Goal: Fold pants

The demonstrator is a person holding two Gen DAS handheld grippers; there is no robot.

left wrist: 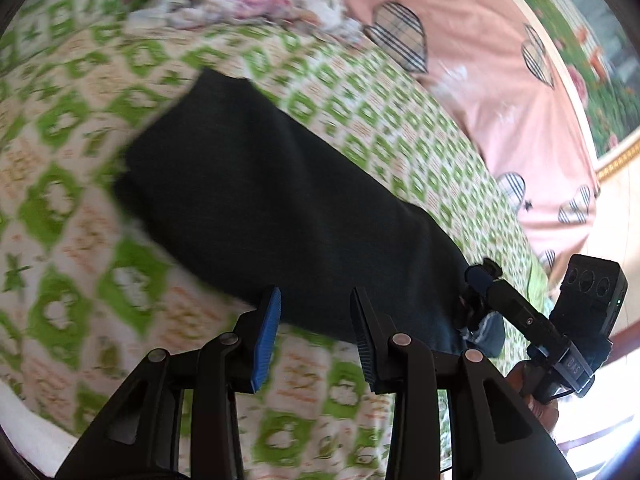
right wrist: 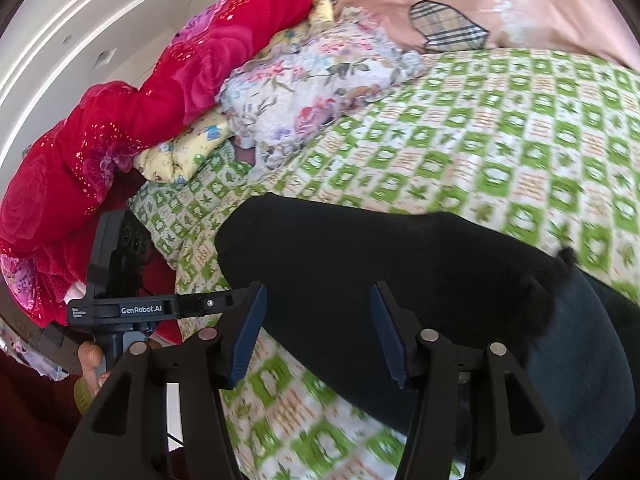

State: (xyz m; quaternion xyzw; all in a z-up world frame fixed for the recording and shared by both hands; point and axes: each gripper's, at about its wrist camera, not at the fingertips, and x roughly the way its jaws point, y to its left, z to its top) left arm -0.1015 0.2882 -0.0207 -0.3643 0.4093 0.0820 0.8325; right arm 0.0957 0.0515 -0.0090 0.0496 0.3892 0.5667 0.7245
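Dark pants [left wrist: 280,200] lie folded lengthwise on a green-and-white patterned bedspread [left wrist: 80,208]; they also show in the right wrist view [right wrist: 380,264]. My left gripper [left wrist: 316,312] is open and empty, hovering just above the near edge of the pants. My right gripper [right wrist: 318,308] is open and empty over the pants. In the left wrist view the right gripper [left wrist: 480,280] shows at the right end of the pants. In the right wrist view the left gripper's body [right wrist: 120,308] shows at the left.
A pink sheet with checked hearts [left wrist: 500,80] lies beyond the pants. A floral cloth [right wrist: 312,92], a red rose blanket [right wrist: 120,120] and a yellow quilt [right wrist: 180,152] are piled at the far left. A white wardrobe [right wrist: 80,20] stands behind.
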